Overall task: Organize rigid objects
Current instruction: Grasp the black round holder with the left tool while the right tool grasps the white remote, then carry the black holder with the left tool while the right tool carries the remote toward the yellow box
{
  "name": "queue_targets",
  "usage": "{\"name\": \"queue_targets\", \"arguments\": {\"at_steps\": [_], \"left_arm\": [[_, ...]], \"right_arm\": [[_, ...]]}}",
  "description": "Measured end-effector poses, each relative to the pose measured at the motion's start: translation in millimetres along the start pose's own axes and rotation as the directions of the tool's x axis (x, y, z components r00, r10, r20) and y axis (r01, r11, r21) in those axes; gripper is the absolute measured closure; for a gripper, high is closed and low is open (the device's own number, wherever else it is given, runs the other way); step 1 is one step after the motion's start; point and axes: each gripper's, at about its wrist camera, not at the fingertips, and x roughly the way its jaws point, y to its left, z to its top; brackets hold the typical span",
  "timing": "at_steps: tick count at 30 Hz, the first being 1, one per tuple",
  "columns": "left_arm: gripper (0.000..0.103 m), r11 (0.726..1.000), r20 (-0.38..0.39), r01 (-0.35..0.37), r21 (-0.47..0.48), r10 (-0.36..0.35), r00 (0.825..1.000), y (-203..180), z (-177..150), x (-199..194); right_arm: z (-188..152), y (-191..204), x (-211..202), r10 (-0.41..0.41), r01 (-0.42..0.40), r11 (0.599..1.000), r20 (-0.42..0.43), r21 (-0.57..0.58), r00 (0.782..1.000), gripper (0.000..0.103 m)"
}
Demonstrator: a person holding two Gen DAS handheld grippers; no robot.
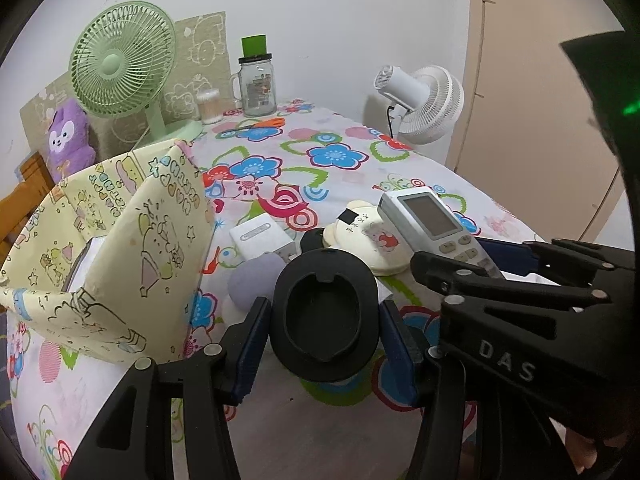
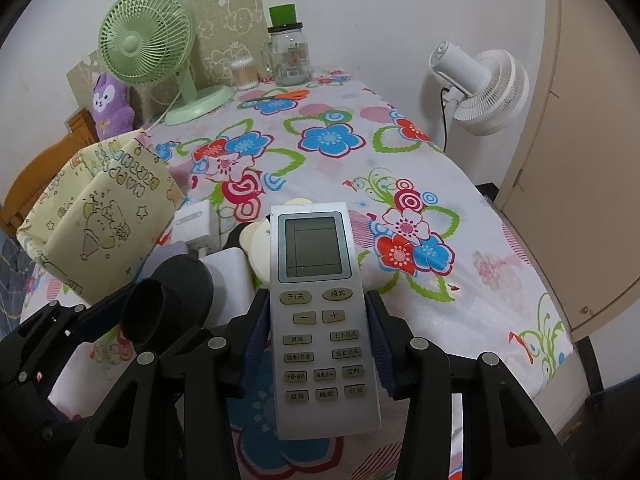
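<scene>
At the far left stood a yellow cartoon-print fabric bin (image 1: 120, 240), open at the top, on the flowered tablecloth (image 1: 340, 152); behind it sat a purple plush toy (image 1: 70, 132) and a green desk fan (image 1: 120, 64). Just right of the bin, the left gripper (image 1: 324, 344) was closed on a black oval cup-shaped piece (image 1: 326, 312), its blue pads pressed against both sides and the piece held above the cloth. Beyond it on the table lay a grey rounded object (image 1: 250, 276), a white charger block (image 1: 262, 240) and a cream bear-shaped case (image 1: 368, 236), clustered close together. Further right, the right gripper (image 2: 318, 344) clamped a grey air-conditioner remote (image 2: 316, 292) at its button section, screen end pointing away, lifted clear of the cloth beside the left gripper. At the back stood a glass jar with a green lid (image 1: 258, 80) and a cotton-swab tub (image 1: 209, 106), with orange-handled scissors (image 1: 256, 125) lying before them. A white fan (image 1: 424, 100) stood at the right edge.
</scene>
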Motion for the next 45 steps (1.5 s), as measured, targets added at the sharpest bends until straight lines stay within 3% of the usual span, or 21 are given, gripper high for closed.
{"name": "queue_targets", "arguments": {"at_steps": [24, 45], "left_arm": [[0.046, 1.000, 0.053, 0.008, -0.005, -0.007, 0.999, 14, 15, -42], [0.046, 1.000, 0.091, -0.013, 0.013, 0.011, 0.996, 40, 42, -72]], "right_arm": [[5, 28, -54, -0.034, 0.034, 0.999, 0.082, -0.001, 0.996, 0.054], [33, 61, -83, -0.036, 0.040, 0.999, 0.142, -0.026, 0.989, 0.054]]}}
